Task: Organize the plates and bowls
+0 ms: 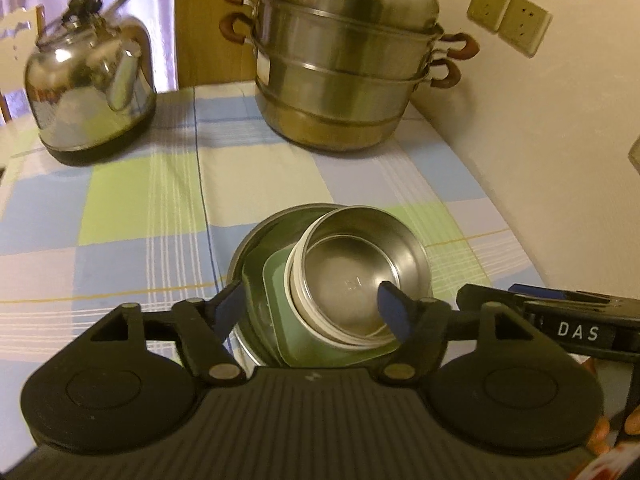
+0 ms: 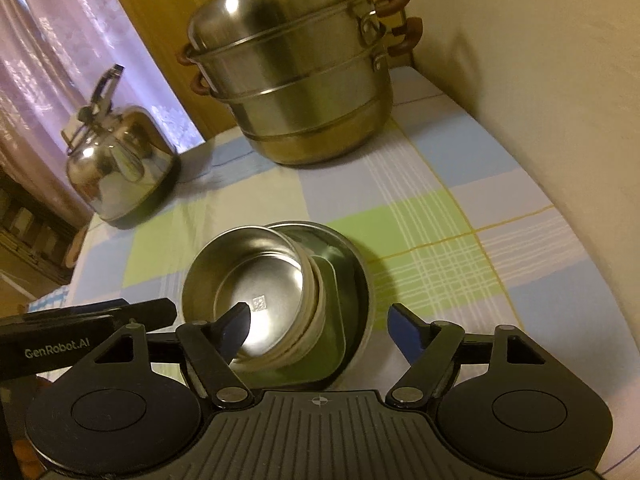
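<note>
Steel: a small bowl (image 1: 362, 276) is seen tilted, stacked with other bowls whose pale rims show beneath it
Green: a square dish (image 1: 280, 312) with rounded corners is seen under the stacked bowls
Basin: a wide, shallow steel basin (image 1: 256, 240) holds the dish and the bowls; it is set on the cloth near the front edge
Cloth: a checked cloth (image 1: 140, 208) in blue, green and cream is spread over the table
Left gripper (image 1: 314, 310): the fingers are held well apart, nothing is clamped; the blue pads are seen on either side of the stack, the right pad over the bowl's inside, contact cannot be told
Right gripper (image 2: 324, 330): the fingers are spread wide, nothing is held; the left pad is seen over the bowl (image 2: 256, 300), the right pad stands clear of the basin (image 2: 356, 264) over the cloth (image 2: 440, 240)
Neighbours: each gripper's black body is caught at the edge of the other's view, so the two are held side by side
Steamer: a tiered steel steamer (image 1: 344, 60) with brown handles and a domed lid is stood at the back, by the wall
Kettle: a shiny kettle (image 1: 90, 80) is stood at the back left, well apart from the basin
Sockets: two wall sockets (image 1: 508, 20) are fixed to the right of the steamer
Hand: fingertips (image 1: 608, 436) are glimpsed at the lower right of the left view
</note>
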A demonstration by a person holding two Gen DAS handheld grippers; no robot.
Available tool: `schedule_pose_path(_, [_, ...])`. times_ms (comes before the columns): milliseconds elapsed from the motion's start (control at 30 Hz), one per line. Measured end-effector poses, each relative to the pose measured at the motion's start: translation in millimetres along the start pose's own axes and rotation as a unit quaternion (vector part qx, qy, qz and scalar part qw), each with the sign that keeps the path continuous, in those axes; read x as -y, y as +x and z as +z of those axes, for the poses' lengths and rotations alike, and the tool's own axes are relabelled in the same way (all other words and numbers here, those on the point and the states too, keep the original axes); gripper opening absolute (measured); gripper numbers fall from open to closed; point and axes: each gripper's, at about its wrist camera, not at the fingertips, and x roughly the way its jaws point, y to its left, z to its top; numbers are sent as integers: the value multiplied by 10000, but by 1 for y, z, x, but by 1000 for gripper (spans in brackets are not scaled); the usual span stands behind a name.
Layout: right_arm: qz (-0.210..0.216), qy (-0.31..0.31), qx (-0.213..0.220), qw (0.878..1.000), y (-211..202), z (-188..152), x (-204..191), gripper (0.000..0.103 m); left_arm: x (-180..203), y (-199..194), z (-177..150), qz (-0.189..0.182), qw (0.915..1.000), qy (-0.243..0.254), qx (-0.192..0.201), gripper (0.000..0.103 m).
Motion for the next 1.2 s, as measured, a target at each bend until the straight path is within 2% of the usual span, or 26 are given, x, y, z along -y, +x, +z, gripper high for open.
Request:
schedule_pose_path(300, [315,-159,234,9991,-43,-22,7,78,21,-51,-31,240,9988,85,420,84])
schedule_pose_path(700, [514,-353,419,9972,-87,-55,7,79,36,-114,-81,608,9935,157,945,94])
schedule_pose_path(800, [396,-494,394,9972,-94,-65,3,79,37,-123,-91,634,9934,111,947,96])
schedule_pose_path(1000, [451,-529,306,9971,-103,-86,2,79,31,-137,-111,524,9948,-83,868,96])
schedule_pose_path(1200, [471,-601,222,9968,-112,-104,-6,79,25,-149,-129,698,9951,54,693,96])
